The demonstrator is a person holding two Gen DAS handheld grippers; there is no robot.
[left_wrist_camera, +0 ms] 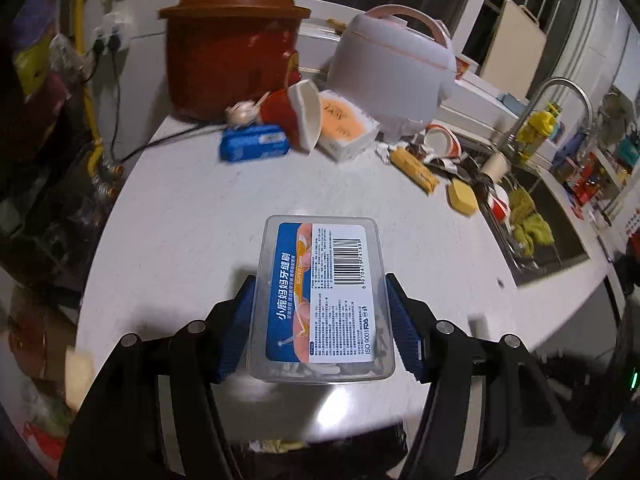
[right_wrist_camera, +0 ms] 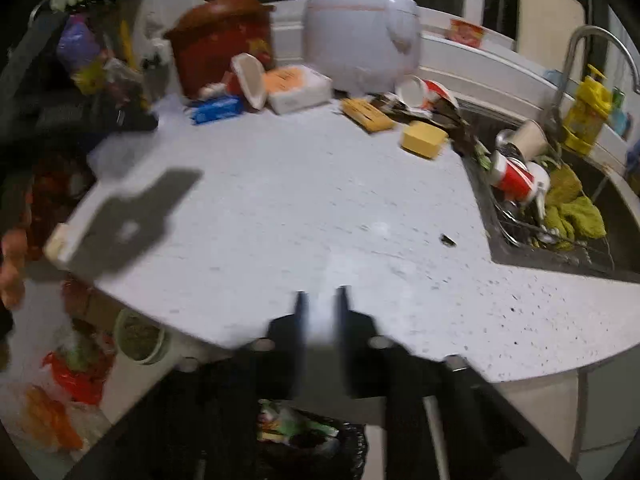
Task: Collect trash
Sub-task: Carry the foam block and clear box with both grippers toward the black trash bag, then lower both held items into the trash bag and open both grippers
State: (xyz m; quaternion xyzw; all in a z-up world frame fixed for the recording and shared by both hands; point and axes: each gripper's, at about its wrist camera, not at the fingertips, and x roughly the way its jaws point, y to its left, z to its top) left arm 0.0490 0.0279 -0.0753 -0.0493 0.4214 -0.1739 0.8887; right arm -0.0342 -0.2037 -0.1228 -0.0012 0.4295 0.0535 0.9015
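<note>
Gripping a clear plastic box (left_wrist_camera: 320,300) by its long sides, the left hand-held gripper (left_wrist_camera: 320,322) is seen above the white counter (left_wrist_camera: 180,208); trash is piled far ahead. Right view, blurred: right hand-held gripper (right_wrist_camera: 322,308) narrowed, nothing held; bin bag (right_wrist_camera: 316,440) below it.

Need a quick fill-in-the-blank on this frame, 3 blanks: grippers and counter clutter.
1. The left gripper is clamped on a clear plastic box with a ____ and white label.
2. The right gripper holds ____.
3. The red clay pot stands on the white countertop beside a white ____ cooker.

Missing: blue; nothing; rice
</note>
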